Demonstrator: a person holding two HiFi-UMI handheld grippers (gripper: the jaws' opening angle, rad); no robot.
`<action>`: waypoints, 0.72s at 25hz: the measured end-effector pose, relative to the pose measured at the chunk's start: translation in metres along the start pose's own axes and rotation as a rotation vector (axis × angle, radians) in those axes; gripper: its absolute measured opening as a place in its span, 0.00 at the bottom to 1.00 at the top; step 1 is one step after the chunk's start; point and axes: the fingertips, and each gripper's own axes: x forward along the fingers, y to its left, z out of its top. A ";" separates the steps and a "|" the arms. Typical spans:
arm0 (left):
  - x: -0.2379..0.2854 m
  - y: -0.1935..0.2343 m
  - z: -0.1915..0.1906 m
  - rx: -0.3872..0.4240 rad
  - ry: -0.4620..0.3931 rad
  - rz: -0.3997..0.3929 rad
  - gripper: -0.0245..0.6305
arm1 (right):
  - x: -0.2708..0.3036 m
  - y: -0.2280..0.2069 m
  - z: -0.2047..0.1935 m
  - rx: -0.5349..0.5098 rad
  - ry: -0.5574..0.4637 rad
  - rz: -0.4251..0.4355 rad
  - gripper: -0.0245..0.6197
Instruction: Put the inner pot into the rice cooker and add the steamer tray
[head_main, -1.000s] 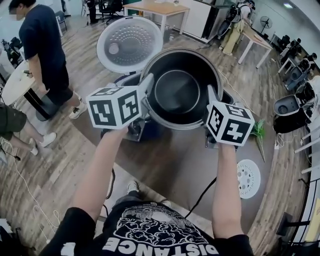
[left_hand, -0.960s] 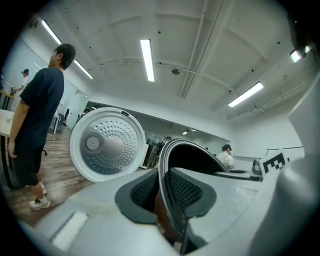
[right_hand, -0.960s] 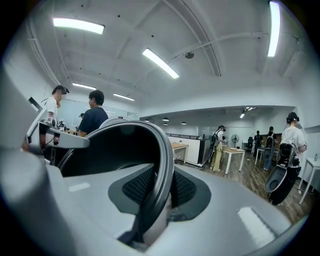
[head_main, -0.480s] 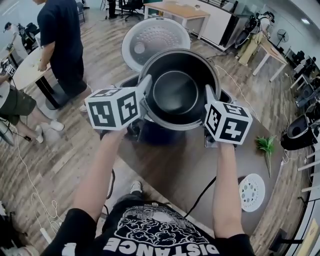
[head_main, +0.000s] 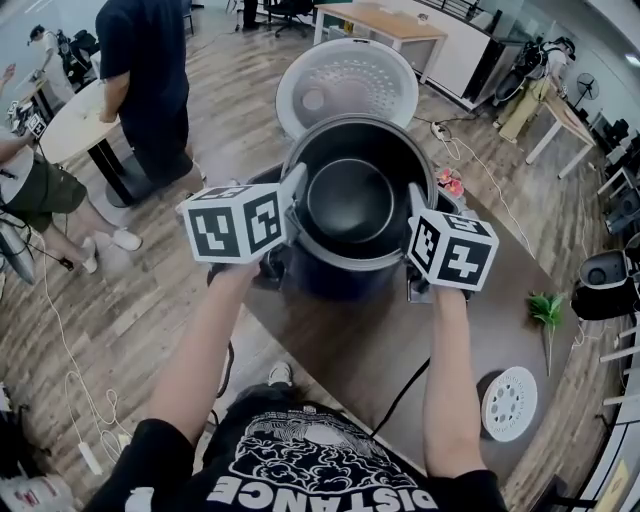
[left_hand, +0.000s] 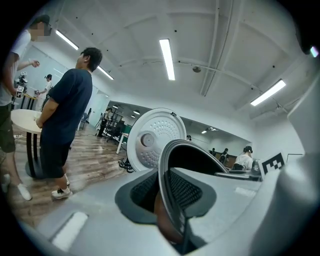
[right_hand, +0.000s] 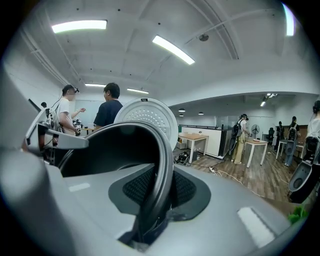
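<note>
Dark metal with a dull sheen forms the inner pot (head_main: 355, 200): round, deep, with a thin rolled rim and a flat bottom visible inside.

I hold the pot from both sides. My left tool (head_main: 296, 192) pinches the rim on the pot's left, and in the left gripper view the rim runs upright between the jaws of that tool (left_hand: 172, 200). My right tool (head_main: 413, 205) pinches the opposite rim in the same way (right_hand: 155, 195). Both sets of jaws are nearly together, clamped on the thin rim.

The pot hangs level over the open rice cooker (head_main: 330, 278), whose white lid (head_main: 345, 85) stands raised behind it. I cannot tell whether the pot is seated. The steamer tray (head_main: 509, 403) lies flat on the table (head_main: 385, 335), well apart to my right.

Compared with a second ago, the pot is lower over the cooker body and nearer the lid. The grip on both sides is unchanged.
</note>
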 end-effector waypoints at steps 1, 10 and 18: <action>0.002 0.002 -0.001 -0.007 0.007 -0.001 0.15 | 0.002 0.000 0.000 0.001 0.007 -0.003 0.15; 0.022 0.015 -0.009 -0.033 0.079 -0.003 0.15 | 0.021 -0.004 -0.019 0.044 0.103 -0.031 0.15; 0.043 0.030 -0.026 -0.025 0.146 -0.008 0.15 | 0.039 -0.007 -0.040 0.064 0.168 -0.047 0.15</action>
